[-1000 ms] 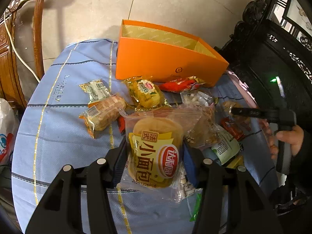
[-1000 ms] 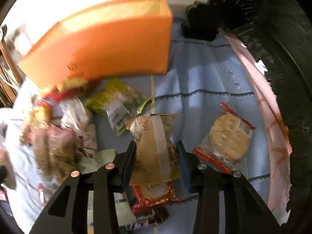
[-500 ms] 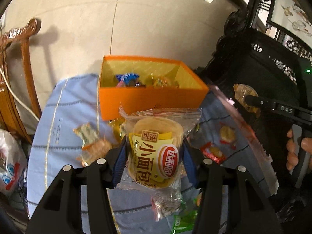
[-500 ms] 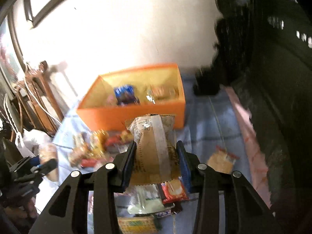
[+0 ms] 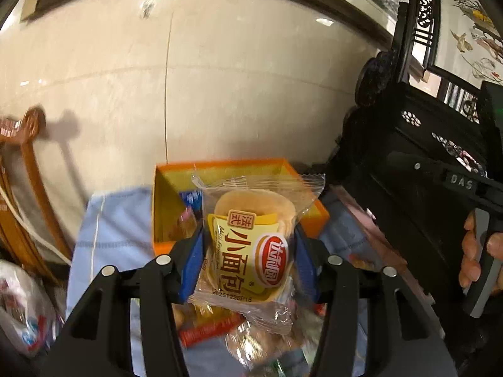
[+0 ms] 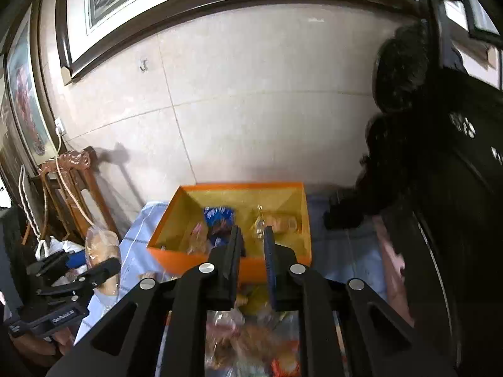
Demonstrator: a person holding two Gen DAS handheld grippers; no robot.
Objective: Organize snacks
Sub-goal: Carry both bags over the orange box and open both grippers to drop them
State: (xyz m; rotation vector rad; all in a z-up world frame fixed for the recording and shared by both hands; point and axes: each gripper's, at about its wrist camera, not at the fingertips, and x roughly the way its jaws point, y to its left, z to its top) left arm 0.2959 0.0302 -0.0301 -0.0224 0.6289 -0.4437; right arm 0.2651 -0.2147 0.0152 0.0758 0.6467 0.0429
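Ahead of and below the left claw (image 5: pixel 248 251), the orange box (image 5: pixel 317 216) stands open-topped; packets (image 6: pixel 220 216) lie on its floor, its upper part free. The bread packet (image 5: pixel 248 238) fills the gap between that claw's pads. The right claw (image 6: pixel 251 245) has nothing between its narrow jaws. To its right, dark carved furniture (image 6: pixel 440 188) crowds close to the box. To its left stands a wooden chair (image 6: pixel 78 182). Loose snacks (image 6: pixel 251 339) cover the blue cloth (image 6: pixel 342 251) under both claws.
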